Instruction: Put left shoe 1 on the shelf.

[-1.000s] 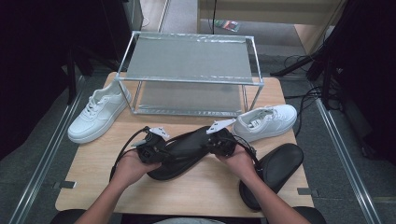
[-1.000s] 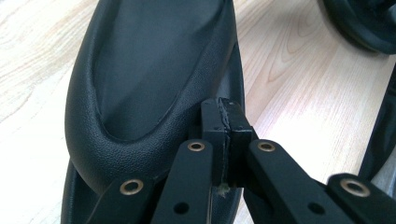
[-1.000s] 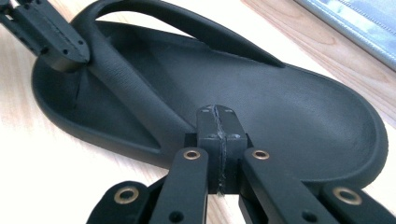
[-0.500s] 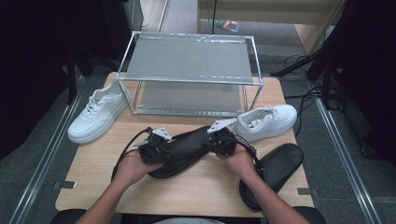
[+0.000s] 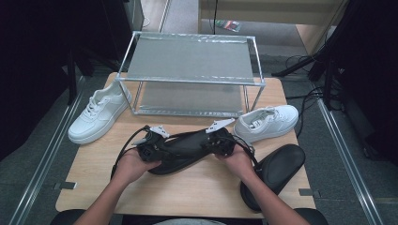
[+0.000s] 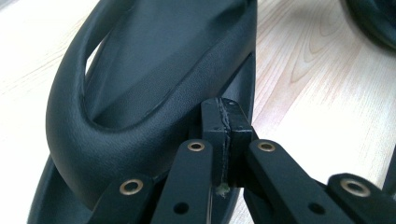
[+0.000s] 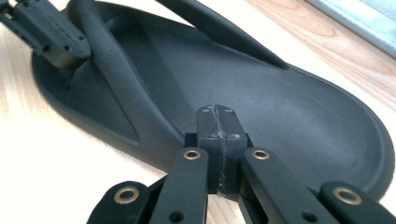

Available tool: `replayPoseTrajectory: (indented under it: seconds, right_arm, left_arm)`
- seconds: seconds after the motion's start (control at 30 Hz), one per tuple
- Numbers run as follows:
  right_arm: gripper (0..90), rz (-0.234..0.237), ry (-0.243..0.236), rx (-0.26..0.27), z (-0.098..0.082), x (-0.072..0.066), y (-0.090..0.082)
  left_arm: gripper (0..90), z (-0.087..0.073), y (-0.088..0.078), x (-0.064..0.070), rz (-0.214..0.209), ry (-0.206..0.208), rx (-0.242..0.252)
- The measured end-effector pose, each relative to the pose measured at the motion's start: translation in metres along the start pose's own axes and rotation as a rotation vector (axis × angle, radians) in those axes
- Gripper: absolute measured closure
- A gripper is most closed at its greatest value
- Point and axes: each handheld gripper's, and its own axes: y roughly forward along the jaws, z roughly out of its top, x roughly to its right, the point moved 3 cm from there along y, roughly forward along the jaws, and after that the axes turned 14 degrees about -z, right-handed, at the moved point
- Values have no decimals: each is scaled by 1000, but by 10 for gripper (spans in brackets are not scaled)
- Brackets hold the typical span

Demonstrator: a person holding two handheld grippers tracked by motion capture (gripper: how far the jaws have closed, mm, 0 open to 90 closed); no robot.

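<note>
Both sets of my jaws are fully closed, pads meeting, nothing pinched between them. My left gripper point(image 6: 224, 116) tips sit against the strap end of the black slide sandal point(image 5: 185, 150); my right gripper point(image 7: 218, 122) tips rest at its footbed edge. Sandal lies just in front of the metal shoe rack point(image 5: 190, 77), between my hands.
</note>
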Motion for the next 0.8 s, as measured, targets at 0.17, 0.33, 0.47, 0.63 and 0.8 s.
replayPoseTrajectory:
  seconds: [0.17, 0.33, 0.47, 0.63, 0.8]
  right_arm:
    - [900, 15, 8, -2, -1, -4, 0]
    - [900, 22, 5, -7, -2, -8, -2]
    - [900, 23, -3, -10, -3, -11, -4]
    - [900, 31, -3, -18, -5, -17, -7]
    - [900, 42, -12, -22, -7, -24, -9]
  left_arm:
    - [900, 1, -3, -6, 10, -6, 10]
    - [900, 2, -4, -10, 6, -7, 20]
    - [900, 5, -3, -11, 14, -5, 19]
    - [900, 8, -3, -15, 13, -8, 27]
    - [900, 11, -3, -19, 7, -9, 38]
